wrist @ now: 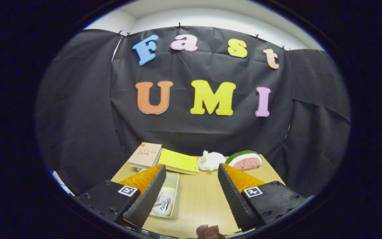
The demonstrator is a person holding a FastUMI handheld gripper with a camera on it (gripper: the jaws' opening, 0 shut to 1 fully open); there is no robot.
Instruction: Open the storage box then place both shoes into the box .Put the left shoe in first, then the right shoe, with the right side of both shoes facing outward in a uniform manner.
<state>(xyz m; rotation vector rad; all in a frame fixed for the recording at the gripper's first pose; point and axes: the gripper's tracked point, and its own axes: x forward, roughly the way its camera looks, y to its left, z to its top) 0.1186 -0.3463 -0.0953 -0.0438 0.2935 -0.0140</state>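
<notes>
Hovering: gripper hangs above the table, looking down the desk toward the black cloth wall
Claw: fingers spread wide, nothing between them, just bare tabletop in the gap
Box: the box sits on the table right by the left finger, partly hidden behind it; looks open on top, pale walls
Shoe: a white shoe with some coloured trim lies inside the box, close against the left finger's edge; can't tell which shoe it is or which way it faces
Second shoe: can't make one out for sure
Book: a tan book sits at the far left of the table, beyond the left finger
Notebook: a yellow notebook lies just beside the book, beyond the box
Plush: a small white plush sits at the far edge, between the notebook and the watermelon
Watermelon: a slice-shaped toy watermelon touches the plush, beyond the right finger
Near edge: something small and brownish pokes up between the fingers, too blurry to call
</notes>
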